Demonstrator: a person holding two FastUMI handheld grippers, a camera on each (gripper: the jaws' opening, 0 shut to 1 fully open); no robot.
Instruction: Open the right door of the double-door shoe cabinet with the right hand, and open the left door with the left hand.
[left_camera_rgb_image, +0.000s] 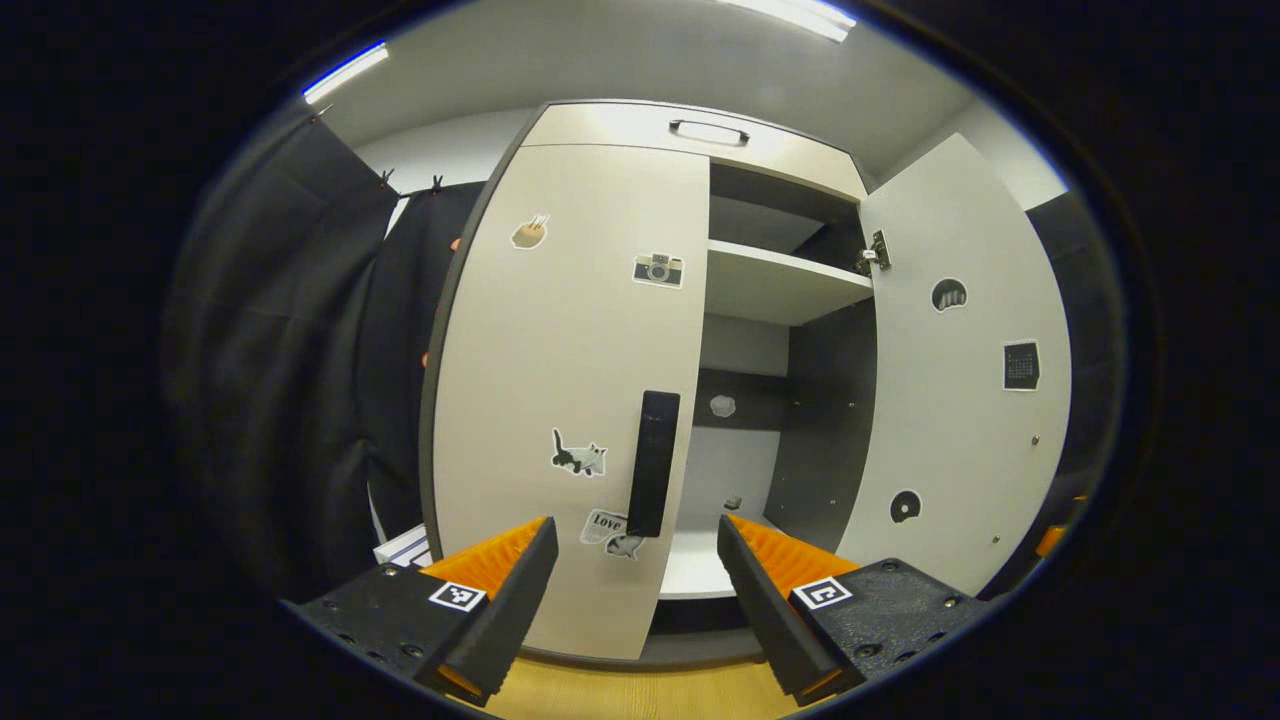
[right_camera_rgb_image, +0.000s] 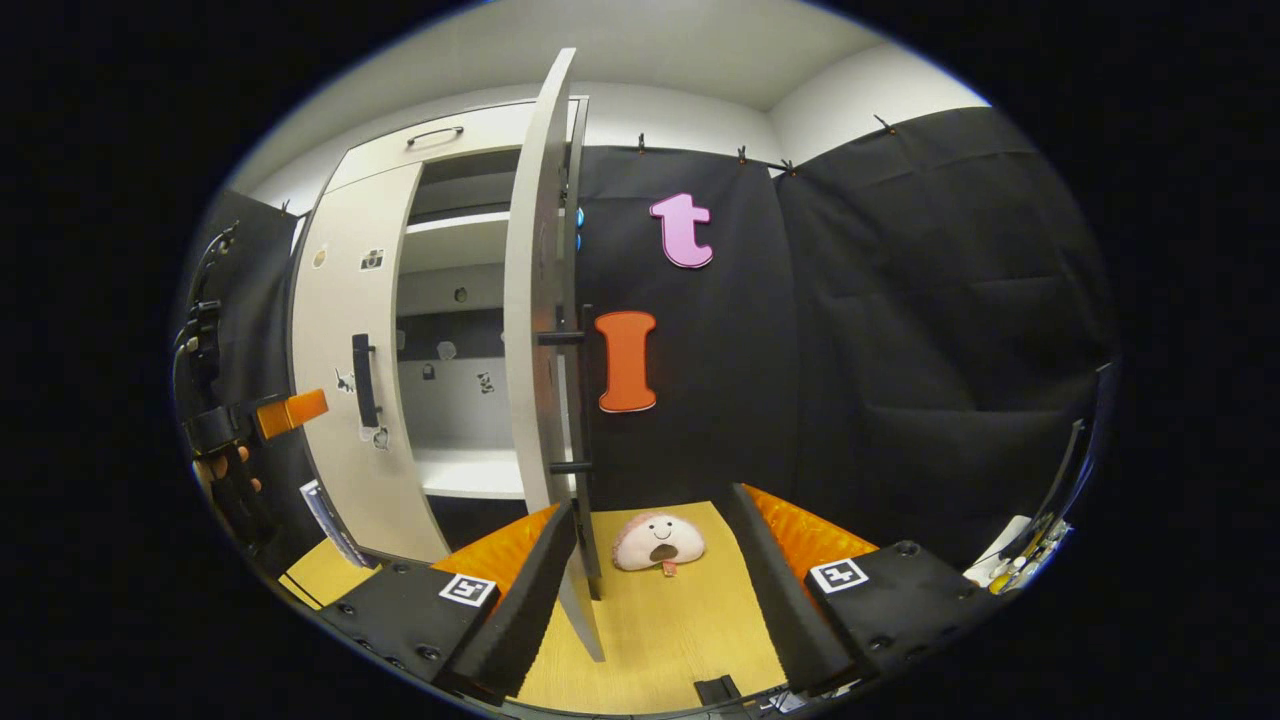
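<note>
Left gripper (left_camera_rgb_image: 637, 570): fingers spread wide, pinching nothing, in the left gripper view
Left door (left_camera_rgb_image: 570, 400): shut, straight ahead of the fingers; its dark vertical handle (left_camera_rgb_image: 653, 463) stands just above the gap between them
Right door (left_camera_rgb_image: 965, 380): swung open, ahead and to the right; shelves (left_camera_rgb_image: 780, 280) bared between the doors
Right gripper (right_camera_rgb_image: 650, 570): fingers spread in the right gripper view, holding nothing; the open door's edge (right_camera_rgb_image: 535, 330) rises just ahead of the left finger, its handle (right_camera_rgb_image: 580, 390) on the far face
Plush toy (right_camera_rgb_image: 658, 541): on the wooden floor (right_camera_rgb_image: 660, 620) ahead, between the fingers
Left gripper, far left: held by a hand (right_camera_rgb_image: 225, 465) near the shut door
Risk: judged, fingers closing short of or beside the handle would slip off; the open door may swing back if bumped
</note>
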